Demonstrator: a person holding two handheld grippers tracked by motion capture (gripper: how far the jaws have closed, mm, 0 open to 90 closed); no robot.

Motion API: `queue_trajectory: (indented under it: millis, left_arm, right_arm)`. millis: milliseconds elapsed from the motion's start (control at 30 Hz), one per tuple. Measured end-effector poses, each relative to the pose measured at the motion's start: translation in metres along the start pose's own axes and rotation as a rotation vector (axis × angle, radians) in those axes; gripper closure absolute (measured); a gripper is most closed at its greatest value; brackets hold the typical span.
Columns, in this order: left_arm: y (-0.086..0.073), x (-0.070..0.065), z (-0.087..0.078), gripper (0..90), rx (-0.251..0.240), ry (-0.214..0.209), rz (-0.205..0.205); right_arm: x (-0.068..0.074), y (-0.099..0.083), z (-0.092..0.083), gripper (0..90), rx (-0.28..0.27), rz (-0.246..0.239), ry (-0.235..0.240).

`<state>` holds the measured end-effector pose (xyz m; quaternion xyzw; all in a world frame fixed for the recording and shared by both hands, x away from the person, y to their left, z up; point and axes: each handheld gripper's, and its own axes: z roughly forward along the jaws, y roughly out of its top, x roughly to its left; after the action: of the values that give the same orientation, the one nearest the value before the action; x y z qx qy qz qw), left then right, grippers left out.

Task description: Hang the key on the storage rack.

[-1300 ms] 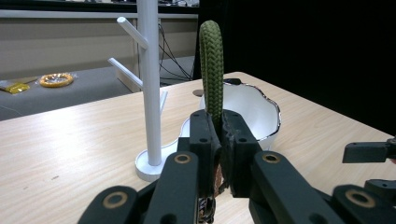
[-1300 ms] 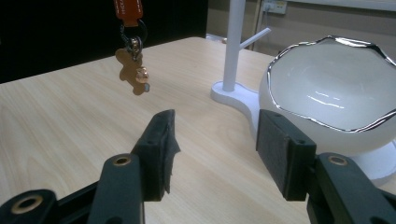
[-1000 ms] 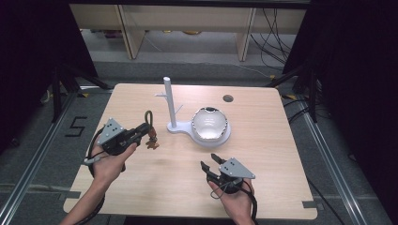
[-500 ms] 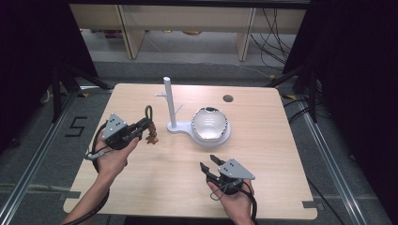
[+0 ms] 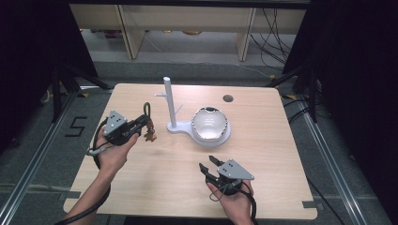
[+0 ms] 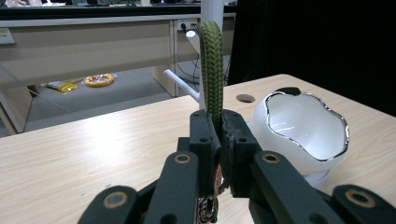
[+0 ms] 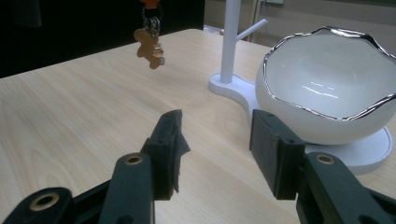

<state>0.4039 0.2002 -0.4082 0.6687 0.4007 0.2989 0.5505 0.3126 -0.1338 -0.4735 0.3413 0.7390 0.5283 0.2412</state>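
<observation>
The left gripper [image 5: 141, 123] has its jaws clamped on a green braided keychain strap [image 6: 211, 70], held clear of the desk toward its left edge, just beside the white peg stand [image 5: 170, 101]. A small brown charm [image 7: 149, 49] dangles below on a ring. The right gripper [image 5: 210, 165] rests near the desk's front edge, jaws apart and empty.

My worry is the loop: it stands stiff and narrow above the jaws, so it could miss or glance off a thin peg [image 6: 180, 83] and tip the light stand. The swinging charm might also knock the silver-rimmed white bowl [image 5: 210, 123] on the stand's base.

On the floor off the desk's left edge, a marked "5" [image 5: 76, 126] is readable; I can read no other writing.
</observation>
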Motion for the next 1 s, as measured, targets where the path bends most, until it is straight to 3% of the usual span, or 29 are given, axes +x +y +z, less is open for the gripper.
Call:
queue_trajectory:
  millis: [67,267,367,467,667,1000]
  left_arm:
    - [-0.001,0.0,0.002,83.2,0.003,0.003,0.001]
    - [-0.002,0.0,0.008,83.2,0.007,0.015,0.007]
    - [-0.001,-0.001,0.009,83.2,0.003,0.021,0.008]
    - [0.001,-0.001,0.011,83.2,0.006,0.026,0.019]
    - [0.003,0.001,0.014,83.2,0.006,0.037,0.019]
    - [0.007,0.006,0.021,83.2,0.003,0.065,0.021]
  right_arm:
    - [0.001,0.0,-0.002,54.7,0.021,-0.005,-0.007]
    - [0.0,-0.001,-0.001,54.5,0.005,0.003,0.0]
    - [0.002,0.001,-0.003,54.5,0.026,0.011,-0.01]
    - [0.002,0.001,-0.002,54.4,0.013,-0.009,-0.001]
    - [0.001,0.001,-0.002,54.3,0.002,0.001,0.008]
    - [0.0,0.003,-0.005,53.9,0.004,0.004,-0.015]
